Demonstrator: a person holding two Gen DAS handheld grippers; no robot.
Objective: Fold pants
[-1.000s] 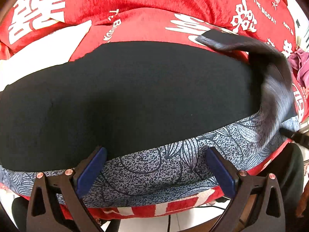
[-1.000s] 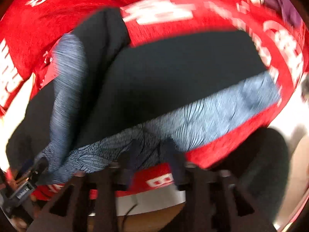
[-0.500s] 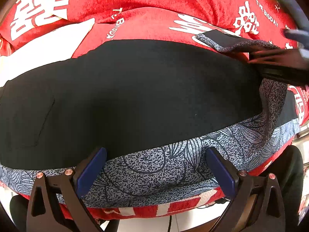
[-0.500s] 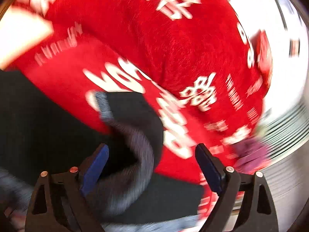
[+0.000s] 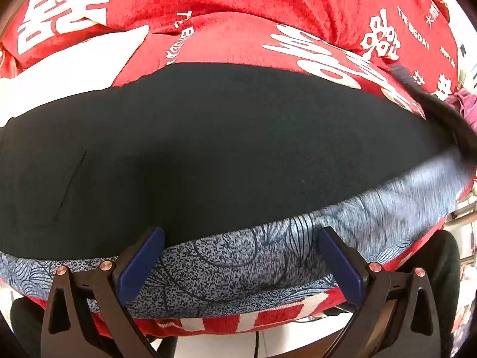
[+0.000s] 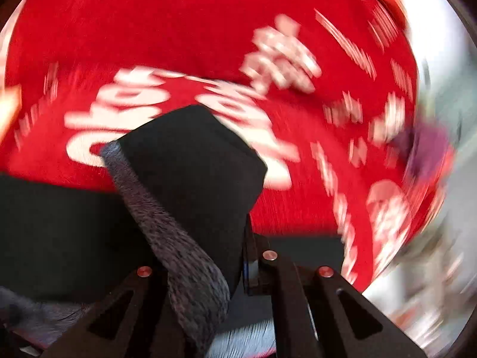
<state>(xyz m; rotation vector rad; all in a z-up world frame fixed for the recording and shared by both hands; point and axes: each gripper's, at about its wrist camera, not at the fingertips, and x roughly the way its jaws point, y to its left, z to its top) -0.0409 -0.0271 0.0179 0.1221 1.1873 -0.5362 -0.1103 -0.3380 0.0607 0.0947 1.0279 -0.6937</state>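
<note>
Because the right wrist view is smeared by motion, the white lettering on the red blanket (image 6: 184, 29) cannot be read there, and the right gripper (image 6: 238, 268) shows only its black arms — the pads are buried under cloth. Its jaws are clenched on a raised end of the pants (image 6: 190, 173), black on one face and grey-patterned along the edge. Half a second ago those jaws stood wide apart around that same flap; now they have closed on it. In the left wrist view the pants (image 5: 223, 155) lie spread across the blanket, black on top with the patterned band nearest the camera; their lifted right end is a blurred streak cut off at the picture's edge. A purple cloth (image 5: 465, 104) past it is too blurred to identify. The left gripper (image 5: 238, 256) hangs released over the patterned band, placed as it was a second ago.
</note>
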